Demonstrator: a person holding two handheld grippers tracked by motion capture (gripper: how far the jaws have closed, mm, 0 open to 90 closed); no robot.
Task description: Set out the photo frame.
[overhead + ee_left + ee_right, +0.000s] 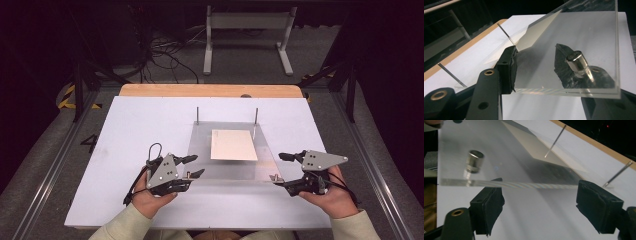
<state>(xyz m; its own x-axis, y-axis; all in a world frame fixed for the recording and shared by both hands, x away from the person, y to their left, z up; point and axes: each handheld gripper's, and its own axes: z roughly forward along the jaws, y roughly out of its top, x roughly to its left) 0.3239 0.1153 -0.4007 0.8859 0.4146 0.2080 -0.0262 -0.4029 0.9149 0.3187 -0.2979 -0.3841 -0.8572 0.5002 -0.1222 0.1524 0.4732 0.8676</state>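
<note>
The left hand-held gripper [196,166] grips the clear plate [227,172] by its near left corner, steadying it mid-worktop above the card [233,144]; the right hand-held gripper [278,168] stands open at the plate's near right corner.

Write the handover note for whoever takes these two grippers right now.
Left gripper: jaws closed on the near left corner of the clear plate.
Right gripper: open, off the plate's near right corner, nothing between the jaws.
Clear plate sits over the cream card on the white board; two metal pins stand at its far edge, and a metal stud stands at each near corner.
Done: right grip let go.
Left: probably free the left corner.
</note>
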